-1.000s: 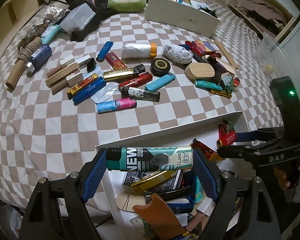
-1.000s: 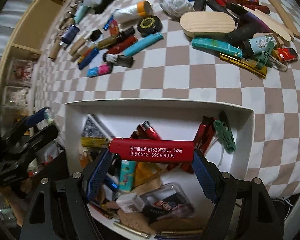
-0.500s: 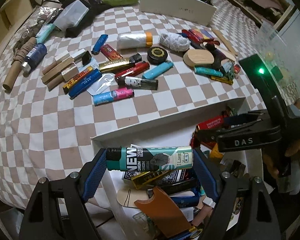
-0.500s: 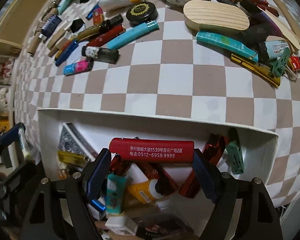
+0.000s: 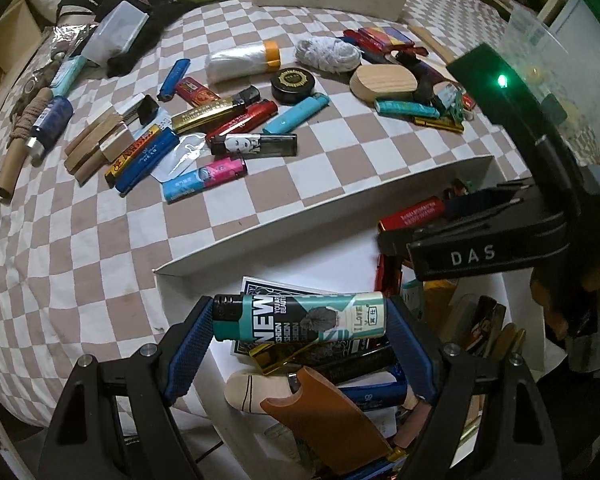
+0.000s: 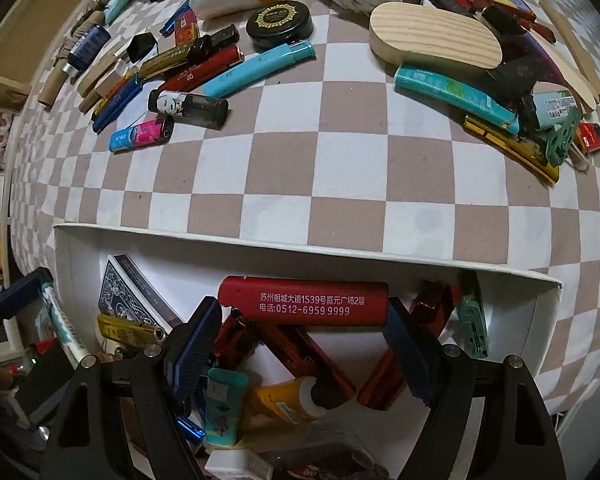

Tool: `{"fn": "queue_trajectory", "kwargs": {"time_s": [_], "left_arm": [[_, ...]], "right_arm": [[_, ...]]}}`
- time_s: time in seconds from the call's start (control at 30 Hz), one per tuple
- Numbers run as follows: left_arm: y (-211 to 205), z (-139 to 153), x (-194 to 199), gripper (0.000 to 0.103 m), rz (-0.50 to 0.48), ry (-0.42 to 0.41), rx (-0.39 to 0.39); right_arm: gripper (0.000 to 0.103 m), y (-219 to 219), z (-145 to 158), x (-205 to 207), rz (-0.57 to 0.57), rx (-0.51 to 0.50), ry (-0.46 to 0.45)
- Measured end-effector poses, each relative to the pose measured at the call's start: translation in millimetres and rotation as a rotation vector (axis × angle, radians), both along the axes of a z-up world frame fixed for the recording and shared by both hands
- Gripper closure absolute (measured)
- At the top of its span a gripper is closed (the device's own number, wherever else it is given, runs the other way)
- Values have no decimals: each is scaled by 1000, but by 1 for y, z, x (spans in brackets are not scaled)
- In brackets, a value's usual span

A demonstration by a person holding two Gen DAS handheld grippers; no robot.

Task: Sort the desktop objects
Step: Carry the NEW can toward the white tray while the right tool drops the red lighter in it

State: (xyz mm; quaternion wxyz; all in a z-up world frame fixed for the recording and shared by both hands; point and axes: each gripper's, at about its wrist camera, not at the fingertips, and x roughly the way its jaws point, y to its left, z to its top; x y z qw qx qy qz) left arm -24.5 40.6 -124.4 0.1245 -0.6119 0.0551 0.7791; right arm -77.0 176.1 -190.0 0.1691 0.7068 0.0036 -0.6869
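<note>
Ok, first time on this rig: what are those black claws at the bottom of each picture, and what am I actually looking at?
There is no robot arm here: a person carries a two-finger gripper in each hand, and a fisheye camera on each looks along its fingers. The left wrist view shows the left gripper shut on a teal lighter, with the right gripper's black body to its right. The right wrist view shows the right gripper shut on a red lighter. Both hang over a white box already holding lighters and a card deck. Beyond it, more lighters and a wooden oval block lie on a checkered cloth.
</note>
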Motion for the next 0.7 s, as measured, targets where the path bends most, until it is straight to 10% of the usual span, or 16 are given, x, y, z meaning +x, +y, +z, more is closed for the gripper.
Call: {"fn": "queue_trajectory", "kwargs": {"time_s": [0.7], "left_arm": [[16, -19, -19, 19, 14, -40, -12]], "right_arm": [[21, 52, 39, 3, -103, -150, -35]]}}
